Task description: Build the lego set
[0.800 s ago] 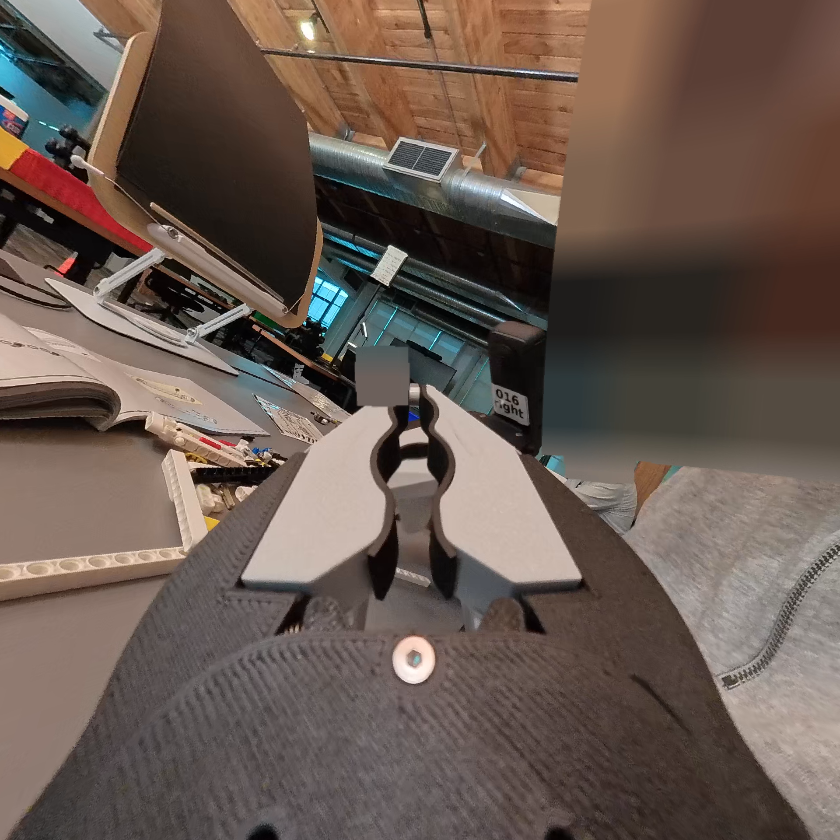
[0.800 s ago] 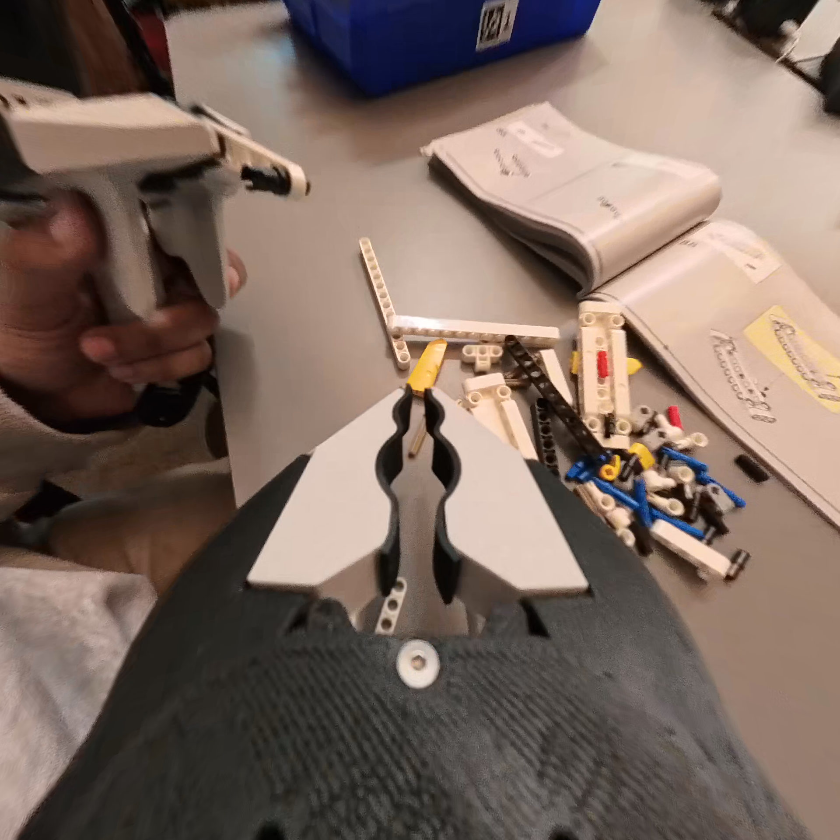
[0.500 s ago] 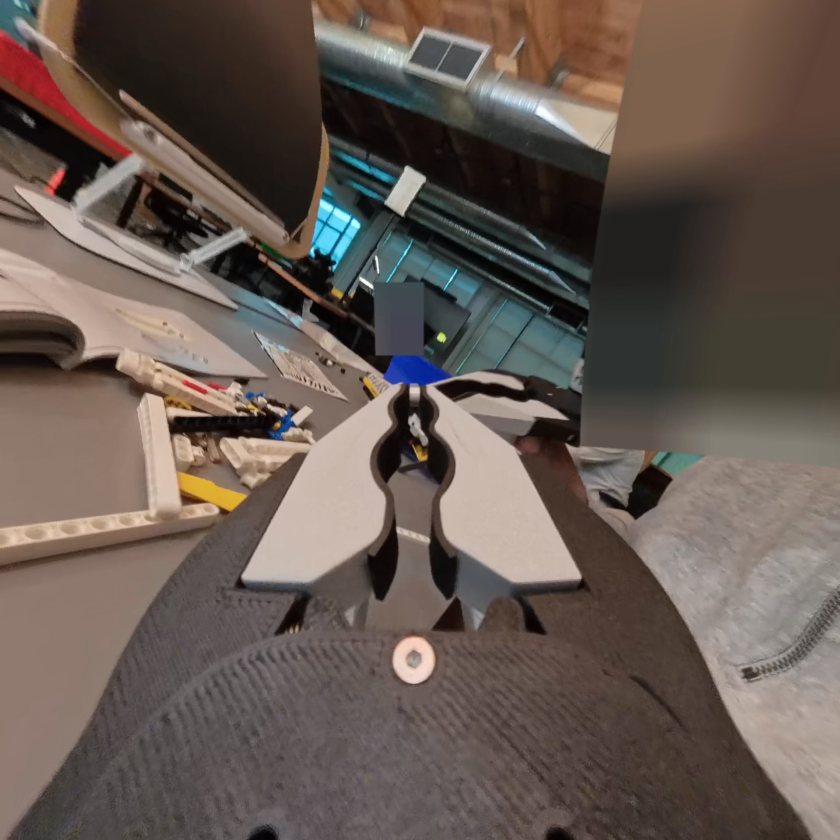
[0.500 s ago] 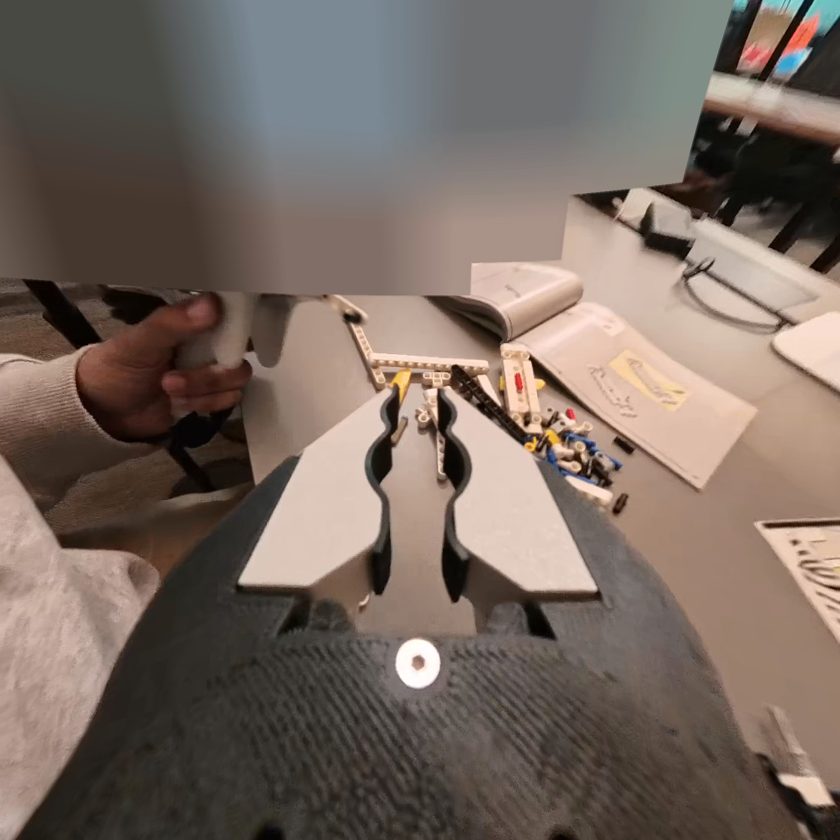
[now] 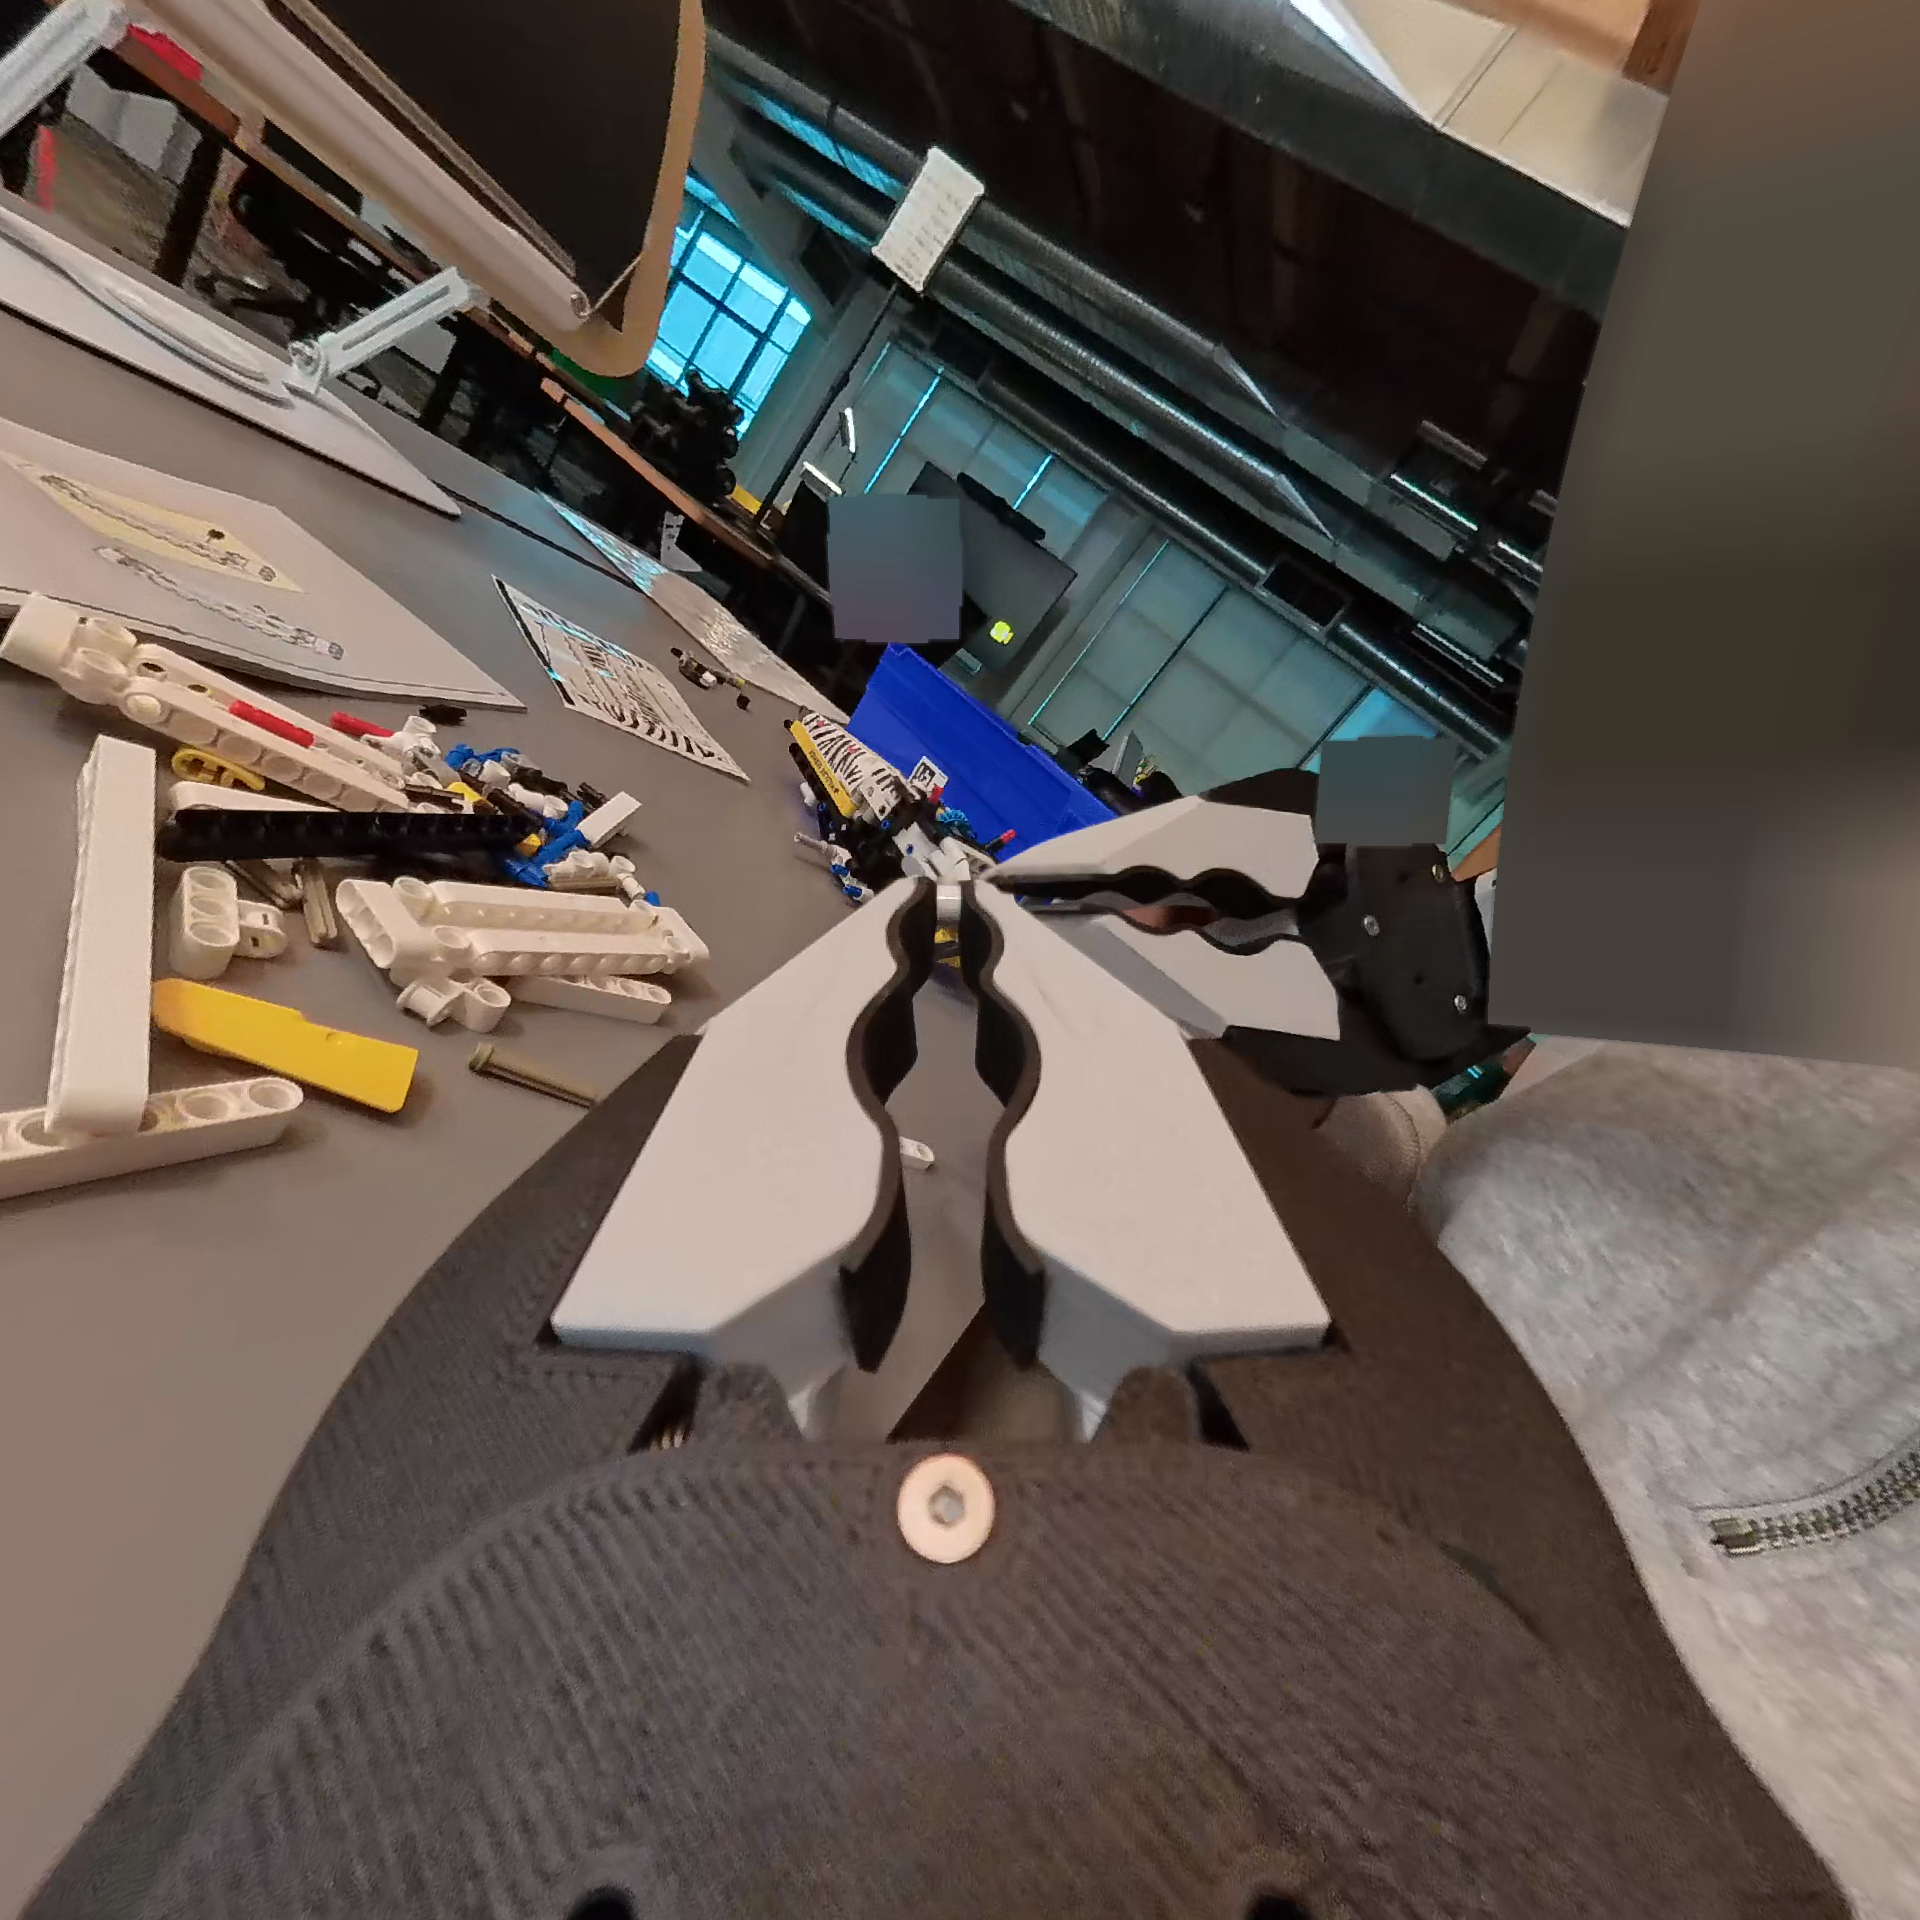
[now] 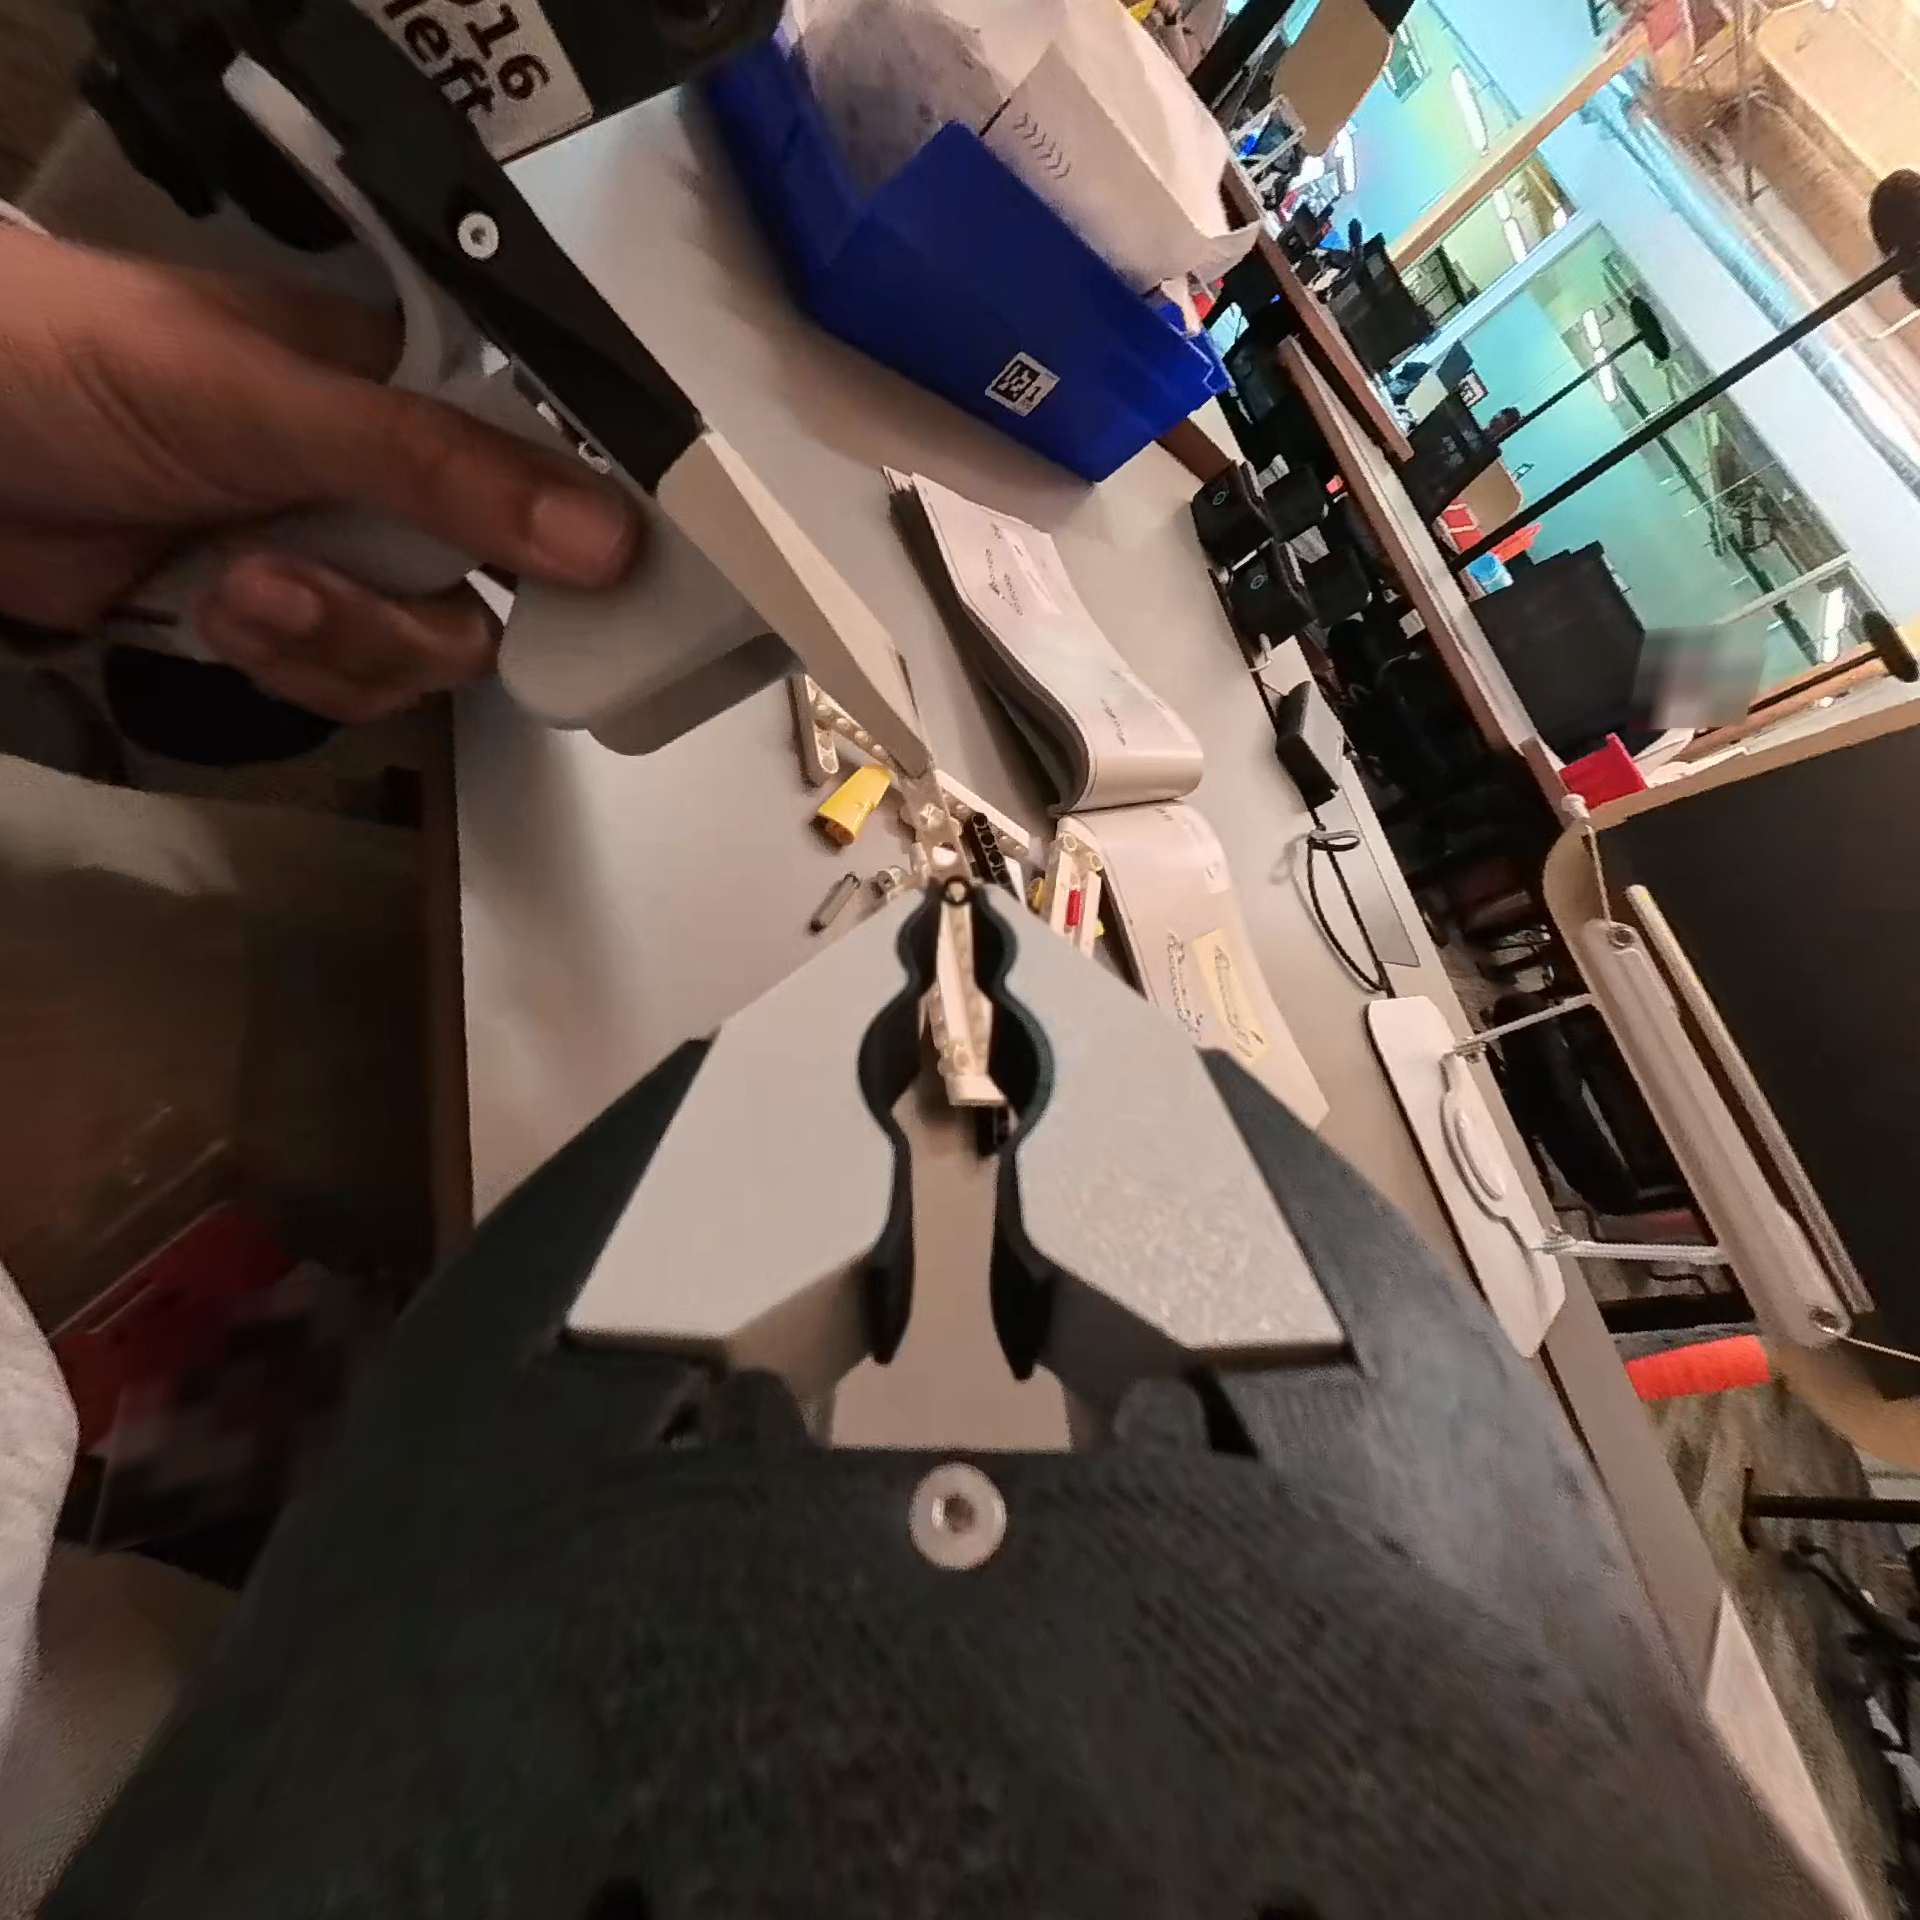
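Your grippers have converged: right gripper point(image 6: 951, 904) clamps a white beam point(image 6: 961, 1023); left gripper point(image 5: 940, 899), at 11 o'clock, pinches a small piece point(image 5: 943, 902). Misaligned mating may drop either.

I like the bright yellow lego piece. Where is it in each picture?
Left wrist view: the yellow piece lies flat at the left, by the white beams.
Right wrist view: it sits small, above centre, under the left gripper's finger.
Shared landmark: the blue bin.

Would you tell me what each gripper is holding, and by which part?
Each gripper, left and right, pinches something small and white at its fingertips; the pieces and hold points cannot be told.
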`<state>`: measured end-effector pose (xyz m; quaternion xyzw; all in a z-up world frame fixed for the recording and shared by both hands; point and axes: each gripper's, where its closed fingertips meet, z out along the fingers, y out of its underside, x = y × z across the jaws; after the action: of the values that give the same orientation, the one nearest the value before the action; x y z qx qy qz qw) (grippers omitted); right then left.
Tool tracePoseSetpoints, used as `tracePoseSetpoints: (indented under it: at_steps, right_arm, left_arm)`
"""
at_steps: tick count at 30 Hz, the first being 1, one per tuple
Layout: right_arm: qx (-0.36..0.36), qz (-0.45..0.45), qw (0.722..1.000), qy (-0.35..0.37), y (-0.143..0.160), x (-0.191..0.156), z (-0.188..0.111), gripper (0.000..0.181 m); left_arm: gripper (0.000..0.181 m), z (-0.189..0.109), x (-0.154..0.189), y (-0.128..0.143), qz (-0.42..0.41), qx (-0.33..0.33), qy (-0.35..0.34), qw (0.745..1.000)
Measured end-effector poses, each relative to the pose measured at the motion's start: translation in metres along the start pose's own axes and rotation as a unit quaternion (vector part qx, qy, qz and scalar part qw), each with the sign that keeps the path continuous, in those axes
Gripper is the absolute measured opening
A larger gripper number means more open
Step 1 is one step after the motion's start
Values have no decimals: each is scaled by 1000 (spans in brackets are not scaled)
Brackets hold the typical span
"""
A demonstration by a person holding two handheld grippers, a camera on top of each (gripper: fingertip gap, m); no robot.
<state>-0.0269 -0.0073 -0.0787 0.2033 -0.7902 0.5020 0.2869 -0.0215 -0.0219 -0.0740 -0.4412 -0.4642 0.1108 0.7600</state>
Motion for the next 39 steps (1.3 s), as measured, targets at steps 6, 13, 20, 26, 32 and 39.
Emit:
tracePoseSetpoints:
  at_steps: [6, 13, 20, 26, 32, 39]
  right_arm:
    - [-16, -33, 999, 3, 4, -2, 1, 1]
    - [-5, 21, 1000, -1, 6, 2, -1, 1]
    - [12, 80, 997, -6, 3, 0, -4, 1]
    - [25, 159, 987, -13, 3, 1, -4, 1]
    - [30, 193, 980, -19, 4, 2, -5, 1]
    - [-44, 235, 968, -76, 27, 3, -16, 1]
  left_arm:
    - [1, 1, 1, 3, 35, -16, -10, 999]
    - [4, 4, 11, 5, 52, -21, 4, 998]
    - [3, 3, 14, 4, 60, -22, 11, 998]
    - [4, 3, 16, 4, 68, -22, 8, 997]
    - [4, 5, 15, 6, 64, -25, 5, 998]
    - [33, 7, 7, 5, 56, -14, -16, 998]
